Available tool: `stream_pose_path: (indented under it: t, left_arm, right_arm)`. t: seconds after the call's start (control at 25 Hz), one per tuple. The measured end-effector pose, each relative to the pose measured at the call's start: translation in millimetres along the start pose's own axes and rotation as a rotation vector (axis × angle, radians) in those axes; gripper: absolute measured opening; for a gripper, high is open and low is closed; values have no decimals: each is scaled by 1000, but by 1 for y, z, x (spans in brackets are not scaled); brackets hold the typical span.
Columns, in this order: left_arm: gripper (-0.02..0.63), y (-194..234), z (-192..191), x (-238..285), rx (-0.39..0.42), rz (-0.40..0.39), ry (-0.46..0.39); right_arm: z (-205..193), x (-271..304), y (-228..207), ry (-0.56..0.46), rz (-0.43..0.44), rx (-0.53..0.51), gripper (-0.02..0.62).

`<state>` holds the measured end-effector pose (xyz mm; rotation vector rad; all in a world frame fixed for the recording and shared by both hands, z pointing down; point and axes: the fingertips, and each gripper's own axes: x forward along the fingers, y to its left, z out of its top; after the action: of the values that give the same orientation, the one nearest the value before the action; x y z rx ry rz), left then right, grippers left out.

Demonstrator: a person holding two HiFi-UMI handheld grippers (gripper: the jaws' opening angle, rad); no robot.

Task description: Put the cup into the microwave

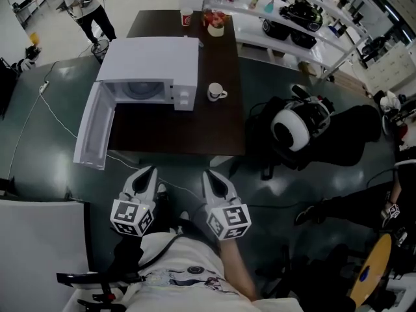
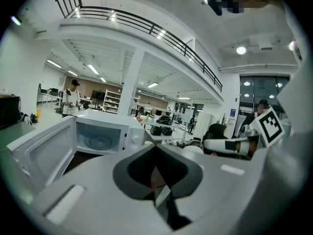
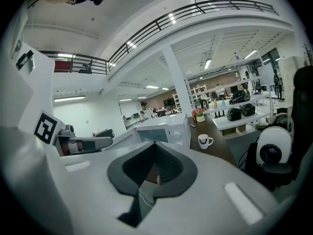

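Left gripper (image 1: 148, 173) clenched, jaws together, nothing between them; right gripper (image 1: 211, 177) likewise closed and empty. Both are side by side low in the head view, close to the person's body, over the dark floor (image 1: 32, 148), short of the near edge of the tabletop (image 1: 214, 129) and touching nothing. The tabletop is long and dark brown, running away from the camera. A white shelf rack (image 1: 305, 31) stands along its right side, with dark appliances on it. The white microwave (image 1: 153, 60) sits on the left part of the tabletop. Its door (image 1: 91, 132) is swung wide open to the left, reaching out past the tabletop's left edge. The round turntable (image 2: 100, 142) shows inside the cavity. The cup (image 1: 215, 92), a white mug with a dark mark on its side, stands upright on the tabletop just right of the microwave's control-panel end, apart from it, handle pointing right. It is well apart from both grippers. A red-and-white paper cup (image 1: 186, 18) stands at the far end of the tabletop. A person (image 1: 88, 5) stands far off at top left.
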<state>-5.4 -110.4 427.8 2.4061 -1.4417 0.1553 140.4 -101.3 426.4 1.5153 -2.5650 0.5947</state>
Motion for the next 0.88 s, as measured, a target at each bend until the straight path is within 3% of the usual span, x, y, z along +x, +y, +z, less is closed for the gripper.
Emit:
stream_pose_path:
  t: [0.36,0.6,0.88]
  left_arm:
    - [-2,36,31,79,-2,-119,-26]
    - [-2,81,37,105,-43,-133,8]
    - [-2,111,39,129,-67,-128,30]
  right_arm:
    - [3,62,-36,44,-108,-1,2]
    - [16,108,-43,60,-140,4,2]
    - [-23,132,-58,176,-184,66,2]
